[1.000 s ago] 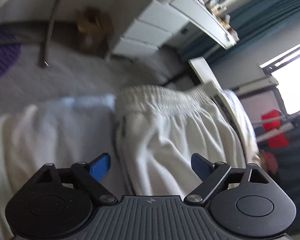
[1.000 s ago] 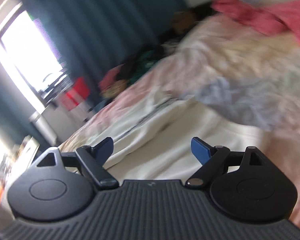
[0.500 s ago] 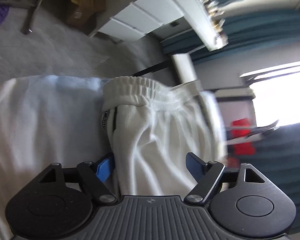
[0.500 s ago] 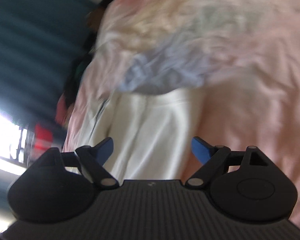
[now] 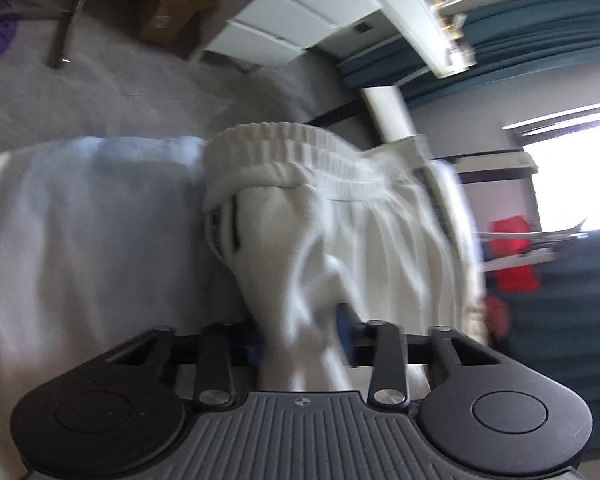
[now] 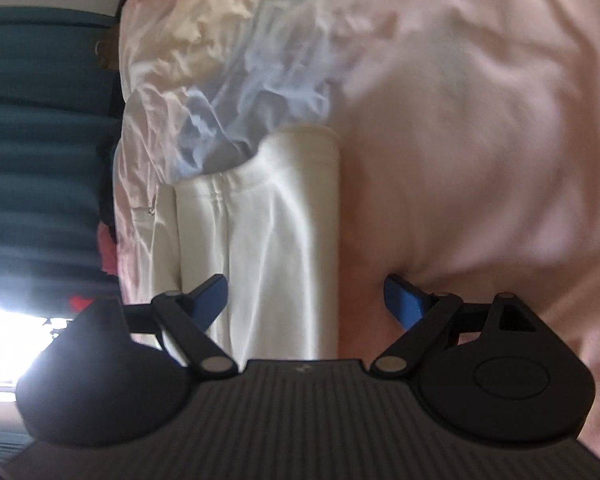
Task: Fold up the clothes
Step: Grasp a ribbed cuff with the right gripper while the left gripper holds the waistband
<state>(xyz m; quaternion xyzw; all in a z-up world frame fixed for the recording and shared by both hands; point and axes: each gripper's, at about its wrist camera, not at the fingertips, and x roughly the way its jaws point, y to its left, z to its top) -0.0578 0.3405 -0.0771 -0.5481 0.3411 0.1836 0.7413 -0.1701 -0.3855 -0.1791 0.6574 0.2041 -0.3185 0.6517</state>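
White trousers (image 5: 300, 280) apparently pinched; left hand-held gripper (image 5: 300, 340) closing.

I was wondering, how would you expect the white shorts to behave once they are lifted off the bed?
Probably floppy: the white shorts bunch into soft folds where the closing left tongs pinch them. The elastic waistband looks thicker, so it may hang as a firmer edge. The fabric looks matte, so it probably won't slip.
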